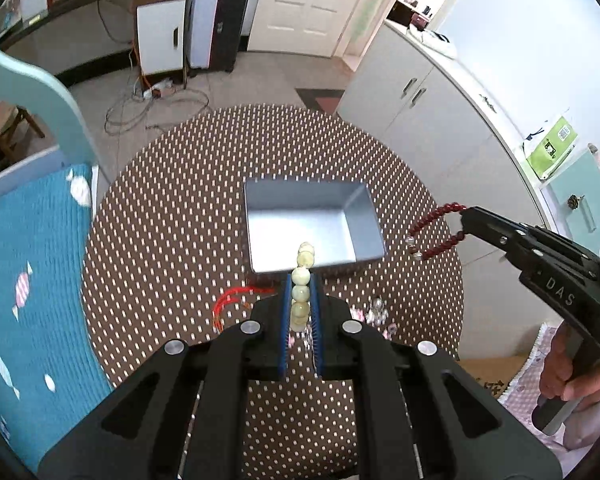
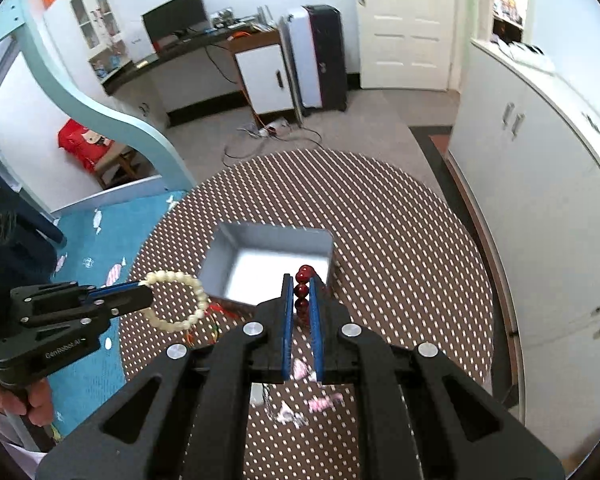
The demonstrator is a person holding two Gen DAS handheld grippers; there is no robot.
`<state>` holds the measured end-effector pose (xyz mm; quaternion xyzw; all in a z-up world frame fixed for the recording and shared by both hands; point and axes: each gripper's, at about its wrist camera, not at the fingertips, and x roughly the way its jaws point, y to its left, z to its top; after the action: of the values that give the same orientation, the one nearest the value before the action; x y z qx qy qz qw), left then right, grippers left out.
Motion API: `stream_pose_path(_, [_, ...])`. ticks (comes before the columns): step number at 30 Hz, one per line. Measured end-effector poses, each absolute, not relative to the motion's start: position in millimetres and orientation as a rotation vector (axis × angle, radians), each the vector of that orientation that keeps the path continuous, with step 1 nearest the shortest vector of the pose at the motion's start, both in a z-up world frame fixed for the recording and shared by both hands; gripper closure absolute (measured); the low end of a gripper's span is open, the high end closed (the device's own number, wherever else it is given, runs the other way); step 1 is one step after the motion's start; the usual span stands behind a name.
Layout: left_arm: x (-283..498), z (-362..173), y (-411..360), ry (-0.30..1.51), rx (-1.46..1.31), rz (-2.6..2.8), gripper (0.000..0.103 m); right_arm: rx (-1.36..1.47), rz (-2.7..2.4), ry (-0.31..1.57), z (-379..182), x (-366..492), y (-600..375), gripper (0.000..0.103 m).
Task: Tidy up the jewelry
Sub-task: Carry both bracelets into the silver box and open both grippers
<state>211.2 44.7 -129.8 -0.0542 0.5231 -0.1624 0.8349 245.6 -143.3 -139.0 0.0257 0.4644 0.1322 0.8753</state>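
Note:
A cream bead bracelet (image 1: 302,280) hangs in the air, and my left gripper (image 1: 301,280) is shut on it just in front of the grey box (image 1: 360,216). In the right wrist view that cream bead bracelet (image 2: 180,300) forms a loop held by the left gripper (image 2: 148,292), left of the grey box (image 2: 220,256). My right gripper (image 2: 302,286) is shut on a dark red bead bracelet (image 2: 303,286) above the box's near right corner. From the left wrist view the red bracelet (image 1: 436,228) dangles from the right gripper (image 1: 465,220), to the right of the box.
The round table (image 1: 180,200) wears a brown dotted cloth. A red string piece (image 1: 228,304) and small pink and silver items (image 1: 374,312) lie on it near me. A blue blanket (image 1: 32,280) lies left of the table, white cabinets (image 1: 428,104) right. A hand (image 1: 568,372) grips the right tool.

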Motion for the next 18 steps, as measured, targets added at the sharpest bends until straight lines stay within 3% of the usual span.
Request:
stream_pose_path(9, [247,-129,24,1.083,-0.099,-0.352,0.095,0.025,0.344,0.973,-149,269,-121,0.096])
stream_pose_path(18, [279,-170,7,1.153,-0.103,-0.358,0.094,0.040,0.348,1.094,-192,289,-115,0.096])
